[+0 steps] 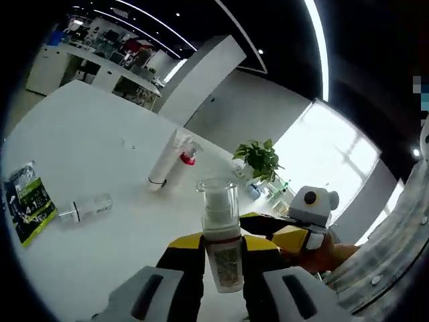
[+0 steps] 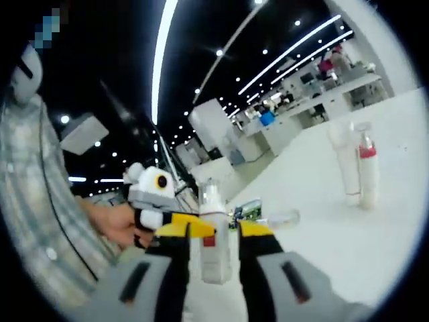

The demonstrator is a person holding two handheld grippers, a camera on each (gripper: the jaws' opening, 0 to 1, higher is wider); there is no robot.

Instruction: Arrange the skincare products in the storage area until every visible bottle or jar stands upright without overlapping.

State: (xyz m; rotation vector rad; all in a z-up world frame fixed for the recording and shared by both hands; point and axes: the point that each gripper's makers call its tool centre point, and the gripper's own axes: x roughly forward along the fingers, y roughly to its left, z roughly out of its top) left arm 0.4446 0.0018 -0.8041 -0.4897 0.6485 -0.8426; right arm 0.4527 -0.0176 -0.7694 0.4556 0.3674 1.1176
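White and broad, the surface stretches away toward a large open room with long ceiling light strips, a pale angled column, distant white counters and a bright window behind a green potted plant.

Both tongs are clenched on one small pump bottle with a clear cap and a printed label, held upright above the surface. In the left gripper view the left tongs grip it low on its body, while the right tongs come in from the right, held in a person's hand beside a plaid sleeve. In the right gripper view the same bottle sits between the right tongs, with the left tongs beyond it.

Farther out on the surface, a tall white tube and a red-collared spray bottle stand upright, just beside each other. Well apart from them, a small clear bottle lies on its side near a flat green-and-black sachet.
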